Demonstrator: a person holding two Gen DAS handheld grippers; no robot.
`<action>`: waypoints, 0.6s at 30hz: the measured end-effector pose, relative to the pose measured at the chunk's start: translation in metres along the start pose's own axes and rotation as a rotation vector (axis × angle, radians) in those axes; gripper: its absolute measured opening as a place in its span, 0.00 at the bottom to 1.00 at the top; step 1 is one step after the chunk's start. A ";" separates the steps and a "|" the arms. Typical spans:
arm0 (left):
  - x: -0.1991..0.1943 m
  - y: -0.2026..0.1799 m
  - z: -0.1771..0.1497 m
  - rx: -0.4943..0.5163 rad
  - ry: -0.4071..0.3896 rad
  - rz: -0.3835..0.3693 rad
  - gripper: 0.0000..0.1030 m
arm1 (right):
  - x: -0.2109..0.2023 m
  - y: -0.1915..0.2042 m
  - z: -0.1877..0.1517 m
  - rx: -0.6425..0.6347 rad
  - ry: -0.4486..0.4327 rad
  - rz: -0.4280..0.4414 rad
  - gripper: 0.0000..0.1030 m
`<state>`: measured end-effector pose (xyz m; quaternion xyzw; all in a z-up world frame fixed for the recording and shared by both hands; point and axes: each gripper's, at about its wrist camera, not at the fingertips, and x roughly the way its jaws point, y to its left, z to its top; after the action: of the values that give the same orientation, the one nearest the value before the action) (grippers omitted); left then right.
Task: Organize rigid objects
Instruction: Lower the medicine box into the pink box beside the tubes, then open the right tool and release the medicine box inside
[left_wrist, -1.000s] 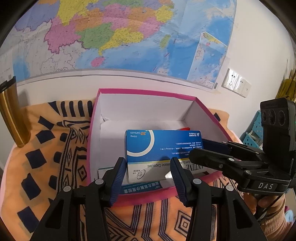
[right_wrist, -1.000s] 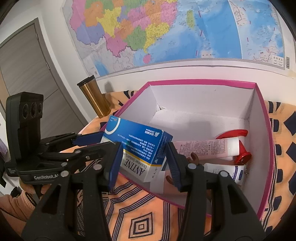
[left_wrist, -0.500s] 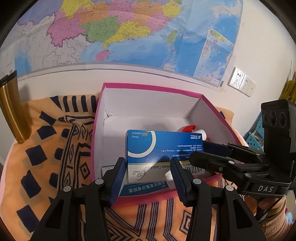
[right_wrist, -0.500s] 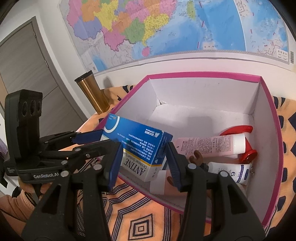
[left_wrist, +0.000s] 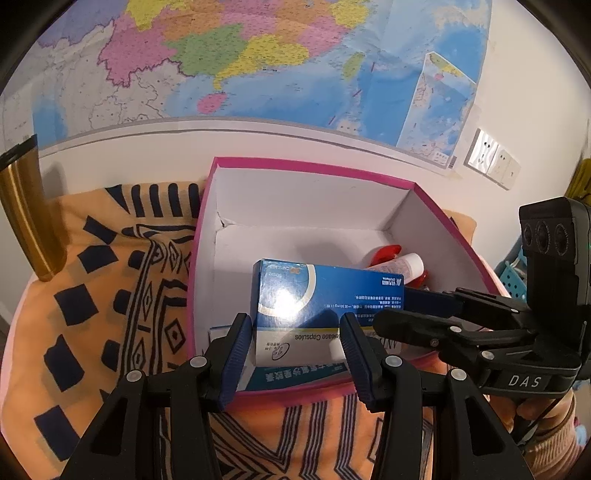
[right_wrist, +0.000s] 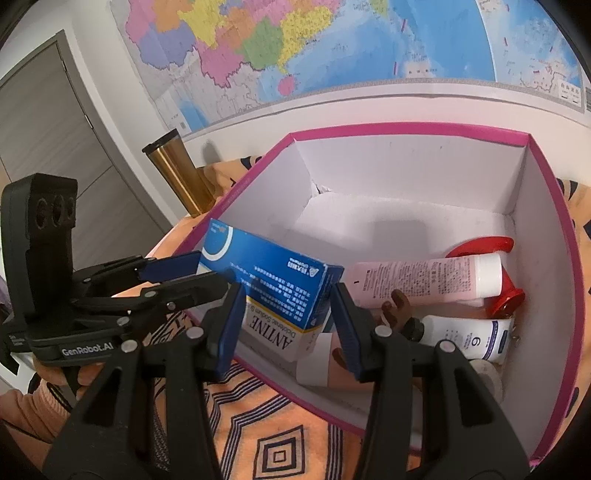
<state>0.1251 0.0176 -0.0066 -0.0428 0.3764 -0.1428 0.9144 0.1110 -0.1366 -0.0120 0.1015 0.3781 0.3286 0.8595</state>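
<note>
Pink-rimmed cardboard box with white inner walls sits on an orange patterned cloth, straight ahead of both grippers. Above its near left corner, a blue and white medicine carton is held between the two tools: the left gripper clamps its near end from the front, and the right gripper clamps the other end, reaching in from the right. Beyond the right gripper's fingers, a pink tube and a white tube lie on the box floor. A gold tumbler stands far left.
</note>
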 end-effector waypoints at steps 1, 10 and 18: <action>0.000 0.000 0.000 0.001 0.000 0.002 0.48 | 0.001 0.000 0.000 0.000 0.004 -0.001 0.49; 0.001 -0.002 0.000 0.016 -0.004 0.032 0.48 | 0.013 -0.002 -0.001 0.009 0.031 -0.007 0.49; -0.015 -0.007 -0.009 0.052 -0.074 0.040 0.57 | -0.004 -0.002 -0.006 0.007 -0.012 -0.033 0.50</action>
<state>0.1074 0.0159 -0.0019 -0.0167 0.3393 -0.1325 0.9311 0.1054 -0.1408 -0.0149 0.1003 0.3757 0.3124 0.8667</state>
